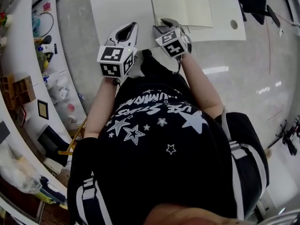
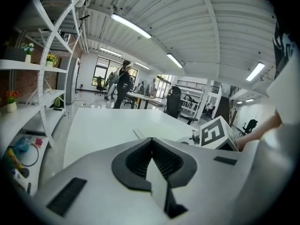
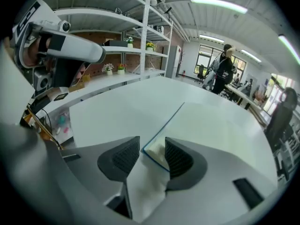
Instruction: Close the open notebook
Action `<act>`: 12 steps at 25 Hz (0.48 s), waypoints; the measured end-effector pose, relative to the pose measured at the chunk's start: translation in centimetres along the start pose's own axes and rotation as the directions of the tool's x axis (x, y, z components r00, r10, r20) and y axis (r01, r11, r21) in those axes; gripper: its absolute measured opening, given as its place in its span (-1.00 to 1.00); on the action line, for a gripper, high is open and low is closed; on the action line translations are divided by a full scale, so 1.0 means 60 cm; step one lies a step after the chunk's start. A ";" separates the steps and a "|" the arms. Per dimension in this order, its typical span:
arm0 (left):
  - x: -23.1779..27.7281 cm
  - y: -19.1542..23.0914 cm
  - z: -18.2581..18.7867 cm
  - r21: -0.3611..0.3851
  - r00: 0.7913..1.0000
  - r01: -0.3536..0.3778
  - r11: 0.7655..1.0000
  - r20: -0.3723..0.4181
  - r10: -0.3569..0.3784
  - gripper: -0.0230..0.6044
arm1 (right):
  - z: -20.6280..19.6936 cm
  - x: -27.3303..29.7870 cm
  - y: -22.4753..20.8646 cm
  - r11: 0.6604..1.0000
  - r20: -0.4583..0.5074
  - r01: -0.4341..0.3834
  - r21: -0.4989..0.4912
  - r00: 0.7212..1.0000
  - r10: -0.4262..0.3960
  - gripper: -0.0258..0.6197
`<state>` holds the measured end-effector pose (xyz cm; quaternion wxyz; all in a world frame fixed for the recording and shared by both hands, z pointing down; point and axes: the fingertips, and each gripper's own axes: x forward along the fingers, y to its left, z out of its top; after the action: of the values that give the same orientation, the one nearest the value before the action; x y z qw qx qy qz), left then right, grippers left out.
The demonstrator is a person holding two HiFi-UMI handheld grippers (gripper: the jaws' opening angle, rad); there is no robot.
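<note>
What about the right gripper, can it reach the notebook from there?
Probably yes. The right gripper has its jaws apart, and the notebook's near corner lies between them. Nothing else on the table stands in the way.

The white two-jaw left gripper is held forward, tipped slightly downward, its dark ribbed pads closed together at the tips. The white right gripper is pitched more steeply down – jaws set well apart. Both bare forearms are extended forward.
</note>
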<state>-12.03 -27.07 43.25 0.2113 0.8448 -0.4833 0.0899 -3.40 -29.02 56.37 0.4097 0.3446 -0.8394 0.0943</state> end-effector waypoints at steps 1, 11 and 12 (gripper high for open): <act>0.005 0.003 0.000 -0.005 1.000 -0.001 1.000 -0.004 0.001 -0.89 | -0.003 0.003 -0.002 1.000 -0.018 0.000 -0.019 1.000 0.000 -0.44; 0.025 0.024 -0.003 -0.024 0.999 -0.018 1.000 -0.031 0.017 -0.89 | -0.009 0.006 -0.002 0.999 -0.041 0.006 -0.054 0.999 -0.008 -0.45; 0.025 0.024 -0.005 -0.024 0.999 -0.019 1.000 -0.033 0.018 -0.89 | -0.010 0.007 -0.001 0.999 -0.043 -0.003 -0.044 0.999 0.001 -0.46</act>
<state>-12.49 -28.75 44.47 0.2287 0.8360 -0.4887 0.0999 -3.20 -29.00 57.10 0.4352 0.3323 -0.8326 0.0836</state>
